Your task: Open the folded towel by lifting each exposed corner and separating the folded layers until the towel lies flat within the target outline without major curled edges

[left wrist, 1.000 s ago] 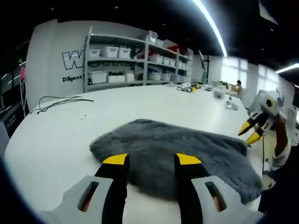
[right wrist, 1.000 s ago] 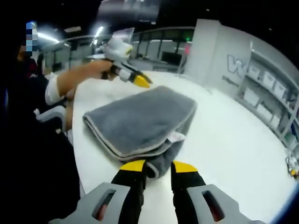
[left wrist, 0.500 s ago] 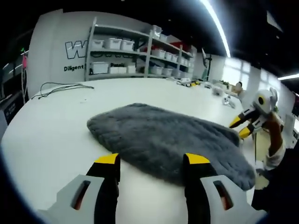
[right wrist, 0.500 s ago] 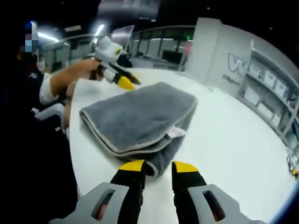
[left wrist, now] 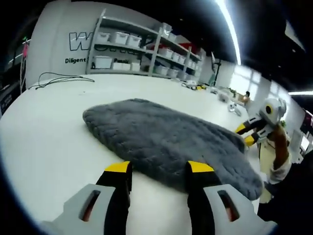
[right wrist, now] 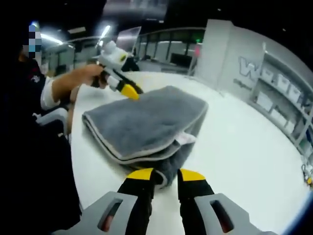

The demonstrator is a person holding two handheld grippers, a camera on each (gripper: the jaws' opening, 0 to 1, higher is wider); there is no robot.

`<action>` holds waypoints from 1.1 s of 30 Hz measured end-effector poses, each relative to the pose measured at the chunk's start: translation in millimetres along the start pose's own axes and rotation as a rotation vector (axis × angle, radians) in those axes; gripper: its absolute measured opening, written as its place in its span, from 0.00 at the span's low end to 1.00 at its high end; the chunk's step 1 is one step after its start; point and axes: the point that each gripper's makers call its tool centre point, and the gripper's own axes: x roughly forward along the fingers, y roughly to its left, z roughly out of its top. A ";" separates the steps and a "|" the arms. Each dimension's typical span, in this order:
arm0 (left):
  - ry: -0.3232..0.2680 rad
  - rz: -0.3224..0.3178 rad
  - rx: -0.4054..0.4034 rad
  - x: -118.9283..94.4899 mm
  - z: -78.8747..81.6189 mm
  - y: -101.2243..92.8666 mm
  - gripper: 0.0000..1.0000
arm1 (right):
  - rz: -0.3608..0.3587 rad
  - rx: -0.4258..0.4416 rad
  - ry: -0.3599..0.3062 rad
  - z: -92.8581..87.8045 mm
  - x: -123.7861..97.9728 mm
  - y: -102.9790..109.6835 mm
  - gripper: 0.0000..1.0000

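Towel still folded on counter; both claws at its edges, neither gripping.

Left claw (left wrist: 159, 169) parted, empty, towel (left wrist: 166, 139) at 12 o'clock, long axis running 10 to 4. Right claw (right wrist: 160, 175) slightly parted, empty, layered corner of towel at 12, nearer.

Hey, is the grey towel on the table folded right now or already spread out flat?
Folded. In the right gripper view the grey towel shows stacked layers with pale edging at its near corner, lying on the white table.

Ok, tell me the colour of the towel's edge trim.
Light grey trim, clearest in right gripper view.
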 end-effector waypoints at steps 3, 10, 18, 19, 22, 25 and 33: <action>0.007 -0.005 -0.001 2.0 -3.7 -4.8 0.40 | 0.011 -0.013 -0.004 -0.1 0.9 4.7 0.11; 0.009 -0.021 -0.016 2.7 -5.0 -6.1 0.35 | 0.017 0.008 0.012 -6.5 3.1 8.8 0.10; 0.021 -0.035 0.016 3.6 -11.6 -14.9 0.27 | 0.040 0.066 0.008 -10.6 3.7 12.6 0.06; 0.025 -0.034 0.015 6.2 -8.0 -8.6 0.27 | 0.042 0.070 0.009 -10.9 3.7 13.2 0.05; 0.034 -0.024 0.034 6.9 -6.0 -5.7 0.25 | 0.047 0.088 0.012 -11.3 3.5 8.8 0.04; 0.031 -0.016 0.051 6.9 -4.4 -4.7 0.21 | 0.052 0.091 0.014 -11.0 2.4 8.8 0.03; 0.036 -0.007 0.061 6.7 -1.8 -2.7 0.14 | 0.074 0.100 0.019 -10.2 0.7 10.4 0.02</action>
